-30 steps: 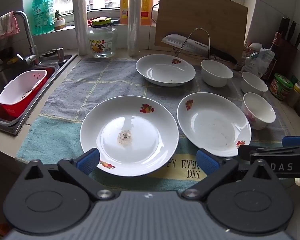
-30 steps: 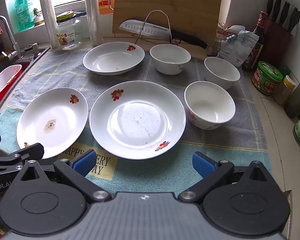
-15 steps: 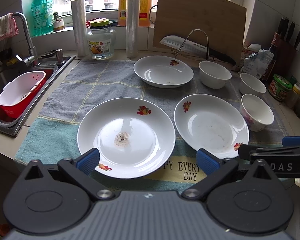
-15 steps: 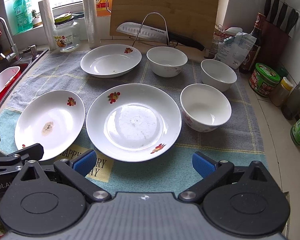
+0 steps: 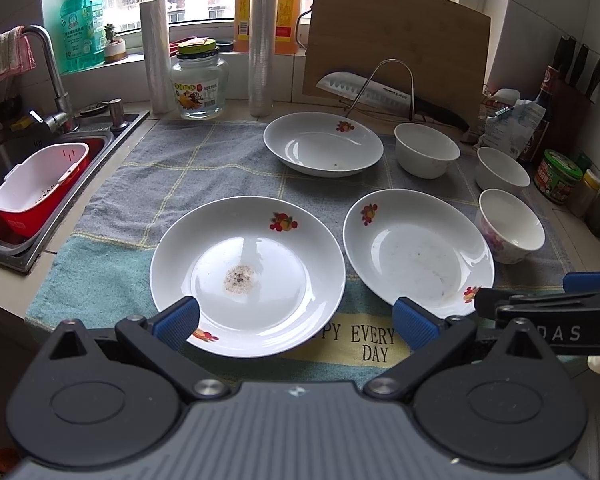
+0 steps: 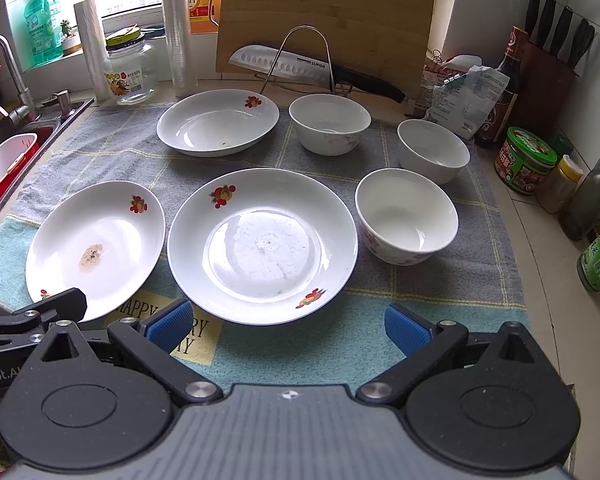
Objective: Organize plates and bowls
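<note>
Reading "HAPPY EVERY DAY", the towel point(image 6: 340, 344) lies under plates; left tool point(image 5: 294, 322) and right tool point(image 6: 288, 326) gape, empty

Left gripper point(image 5: 294, 322) jaws spread wide, nothing between the blue pads point(image 5: 176, 320), held low and level. Right gripper point(image 6: 288, 326) same pose, jaws wide apart, empty. The two sit side by side (each one's finger shows at the edge of the other's view), both pointing forward.
</note>
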Action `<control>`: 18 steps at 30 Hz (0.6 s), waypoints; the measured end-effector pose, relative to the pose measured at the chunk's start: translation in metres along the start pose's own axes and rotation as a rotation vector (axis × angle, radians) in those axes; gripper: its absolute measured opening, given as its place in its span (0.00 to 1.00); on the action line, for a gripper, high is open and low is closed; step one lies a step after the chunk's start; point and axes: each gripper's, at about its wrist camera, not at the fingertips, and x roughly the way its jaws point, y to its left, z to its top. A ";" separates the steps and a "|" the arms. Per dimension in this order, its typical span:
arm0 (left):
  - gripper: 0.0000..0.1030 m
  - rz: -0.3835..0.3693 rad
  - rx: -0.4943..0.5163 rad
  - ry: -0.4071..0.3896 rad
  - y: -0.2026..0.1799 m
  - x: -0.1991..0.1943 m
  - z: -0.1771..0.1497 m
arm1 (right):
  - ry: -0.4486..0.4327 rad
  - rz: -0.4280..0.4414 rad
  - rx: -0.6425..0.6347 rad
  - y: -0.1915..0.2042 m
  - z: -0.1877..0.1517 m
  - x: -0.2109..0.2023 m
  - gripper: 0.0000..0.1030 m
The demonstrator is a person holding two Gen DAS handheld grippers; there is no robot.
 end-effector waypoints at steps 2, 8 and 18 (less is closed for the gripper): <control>0.99 0.000 -0.001 0.001 0.000 0.000 0.000 | 0.000 0.001 0.001 -0.001 0.000 0.000 1.00; 0.99 0.001 0.001 0.003 -0.002 0.000 0.002 | -0.002 -0.001 0.002 -0.003 0.001 0.001 1.00; 0.99 0.004 -0.001 0.000 -0.005 0.000 0.003 | -0.007 -0.001 -0.001 -0.004 0.000 0.000 1.00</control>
